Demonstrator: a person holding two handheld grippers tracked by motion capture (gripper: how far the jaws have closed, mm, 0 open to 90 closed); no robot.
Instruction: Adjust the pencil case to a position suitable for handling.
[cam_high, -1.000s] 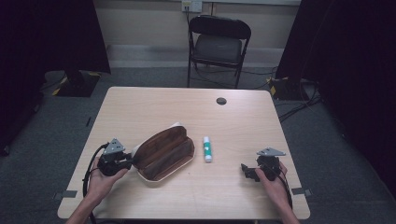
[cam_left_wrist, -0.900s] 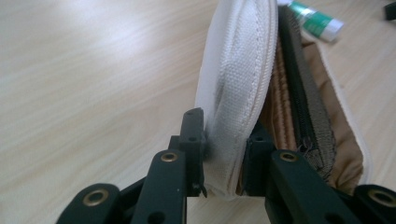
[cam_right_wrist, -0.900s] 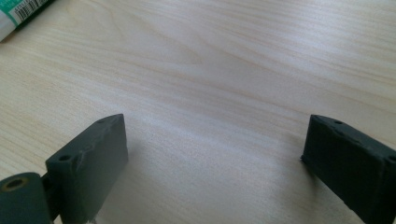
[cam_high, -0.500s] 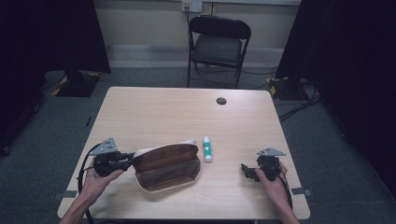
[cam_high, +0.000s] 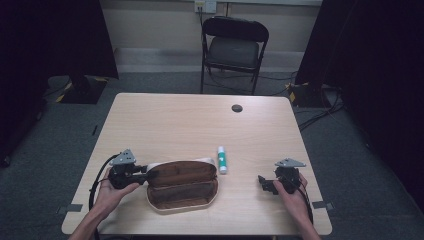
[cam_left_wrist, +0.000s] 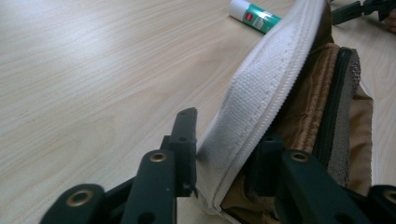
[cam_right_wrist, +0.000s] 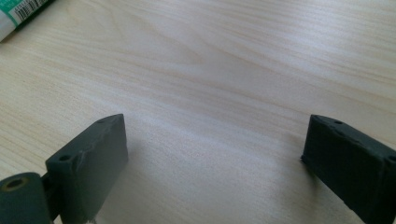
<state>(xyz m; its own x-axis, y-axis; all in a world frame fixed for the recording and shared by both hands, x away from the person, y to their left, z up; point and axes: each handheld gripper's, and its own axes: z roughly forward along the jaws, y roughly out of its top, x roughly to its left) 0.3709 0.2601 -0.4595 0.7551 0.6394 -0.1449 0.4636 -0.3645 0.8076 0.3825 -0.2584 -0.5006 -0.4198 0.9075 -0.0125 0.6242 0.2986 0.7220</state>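
A brown pouch with a white zipper edge (cam_high: 182, 185) lies open on the table (cam_high: 175, 125) near the front, left of centre. My left gripper (cam_high: 150, 175) is at the pouch's left end. In the left gripper view the white edge (cam_left_wrist: 261, 93) stands up between the jaws of my left gripper (cam_left_wrist: 226, 135). They have just been opening, and the grip on the edge looks loosened. A white and green glue stick (cam_high: 221, 160) lies just right of the pouch. My right gripper (cam_high: 262, 182) rests at the front right, open over bare wood (cam_right_wrist: 215, 140).
A small black round thing (cam_high: 237, 108) sits near the table's far edge. A black folding chair (cam_high: 234, 47) stands behind the table. The glue stick's end (cam_right_wrist: 23, 14) shows at the top left of the right gripper view.
The pouch has swung from a slant to lie along the front edge, drawn nearer and leftward by my left gripper. The right gripper has kept still.
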